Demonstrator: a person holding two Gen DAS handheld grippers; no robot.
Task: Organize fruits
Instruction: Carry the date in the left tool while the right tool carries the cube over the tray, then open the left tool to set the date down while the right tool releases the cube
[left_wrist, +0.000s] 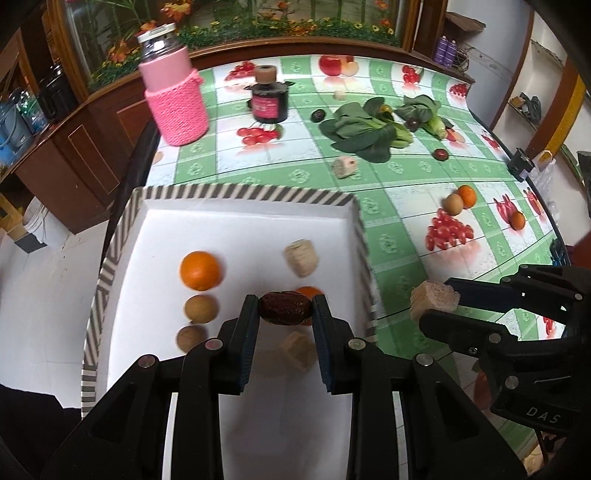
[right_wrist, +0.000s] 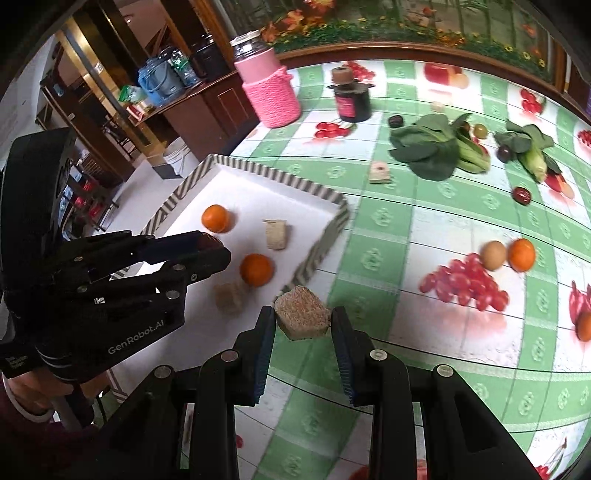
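Observation:
My left gripper (left_wrist: 285, 308) is shut on a dark red date (left_wrist: 285, 308) and holds it over the white tray (left_wrist: 240, 229) with striped walls. The tray holds an orange (left_wrist: 200, 270), two brown longans (left_wrist: 200, 308), another orange (right_wrist: 256, 269) and two beige cut chunks (left_wrist: 301, 257). My right gripper (right_wrist: 302, 319) is shut on a beige sugarcane chunk (right_wrist: 301, 311) just outside the tray's near right corner; it also shows in the left wrist view (left_wrist: 434, 301). On the table lie an orange (right_wrist: 521, 254), a longan (right_wrist: 494, 254), dates (right_wrist: 521, 195) and a chunk (right_wrist: 379, 172).
A pink knitted-sleeve jar (left_wrist: 174, 85) and a dark bottle (left_wrist: 269, 98) stand at the back of the fruit-print tablecloth (right_wrist: 406, 229). Leafy greens (left_wrist: 364, 129) and corn (right_wrist: 533, 160) lie at the back right. The table edge drops to the floor at the left.

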